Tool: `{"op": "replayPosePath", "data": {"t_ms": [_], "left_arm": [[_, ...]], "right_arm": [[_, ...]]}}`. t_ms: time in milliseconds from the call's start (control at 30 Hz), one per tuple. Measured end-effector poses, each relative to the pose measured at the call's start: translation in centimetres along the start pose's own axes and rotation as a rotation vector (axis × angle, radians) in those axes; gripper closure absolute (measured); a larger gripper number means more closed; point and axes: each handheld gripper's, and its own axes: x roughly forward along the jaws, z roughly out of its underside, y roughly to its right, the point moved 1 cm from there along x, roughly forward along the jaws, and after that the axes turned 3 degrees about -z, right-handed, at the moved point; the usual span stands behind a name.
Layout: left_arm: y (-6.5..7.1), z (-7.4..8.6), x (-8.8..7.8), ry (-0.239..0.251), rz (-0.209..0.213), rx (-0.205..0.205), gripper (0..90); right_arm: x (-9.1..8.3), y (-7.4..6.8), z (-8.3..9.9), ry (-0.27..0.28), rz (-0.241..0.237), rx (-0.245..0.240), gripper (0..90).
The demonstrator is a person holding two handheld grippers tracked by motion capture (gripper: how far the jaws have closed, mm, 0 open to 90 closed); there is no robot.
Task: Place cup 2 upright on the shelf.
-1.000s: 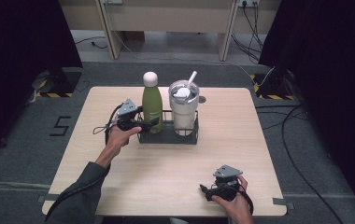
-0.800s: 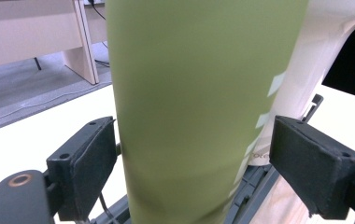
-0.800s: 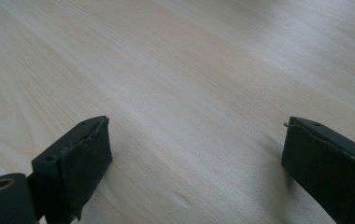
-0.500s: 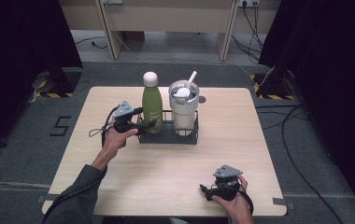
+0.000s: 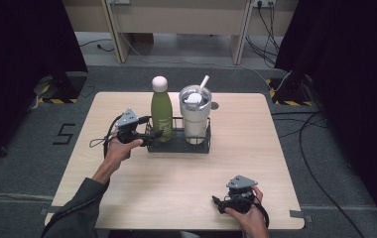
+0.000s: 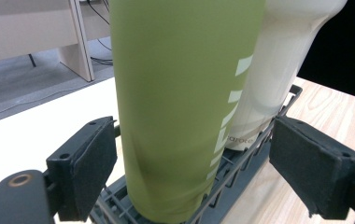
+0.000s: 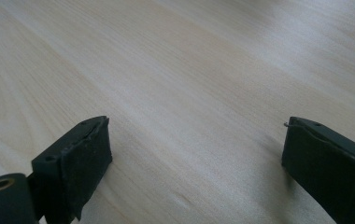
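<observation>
A green bottle (image 5: 161, 113) with a pale round cap stands in the left end of a black wire rack (image 5: 179, 147) on the wooden table (image 5: 176, 173). A cream tumbler (image 5: 195, 115) with a straw fills the rack's right end. My left gripper (image 5: 153, 135) is open, its jaws straddling the lower part of the green bottle (image 6: 180, 107) without pressing it; the cream tumbler (image 6: 278, 70) stands just behind. My right gripper (image 5: 217, 203) rests low near the table's front right, open, with bare wood (image 7: 189, 93) between its pads.
A small round disc (image 5: 214, 105) lies on the table behind the tumbler. A desk's wooden legs (image 5: 114, 29) and cables (image 5: 266, 20) are on the floor beyond the far edge. Dark curtains flank both sides.
My left gripper has slid a little toward the rack, bringing its jaws around the green bottle. The right gripper has stayed put.
</observation>
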Motion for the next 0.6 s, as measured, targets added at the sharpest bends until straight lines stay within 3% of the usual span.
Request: {"op": "replayPosePath", "data": {"t_ms": [400,600], "left_arm": [[-0.1,1.3,-1.0,-0.007,0.009,-0.042,14.7],[0.1,1.4,-1.5,0.003,0.012,-0.041,14.7]], "right_arm": [[0.0,0.0,0.0,0.0,0.0,0.001,8.6],[0.0,0.0,0.0,0.0,0.0,0.001,8.6]]}}
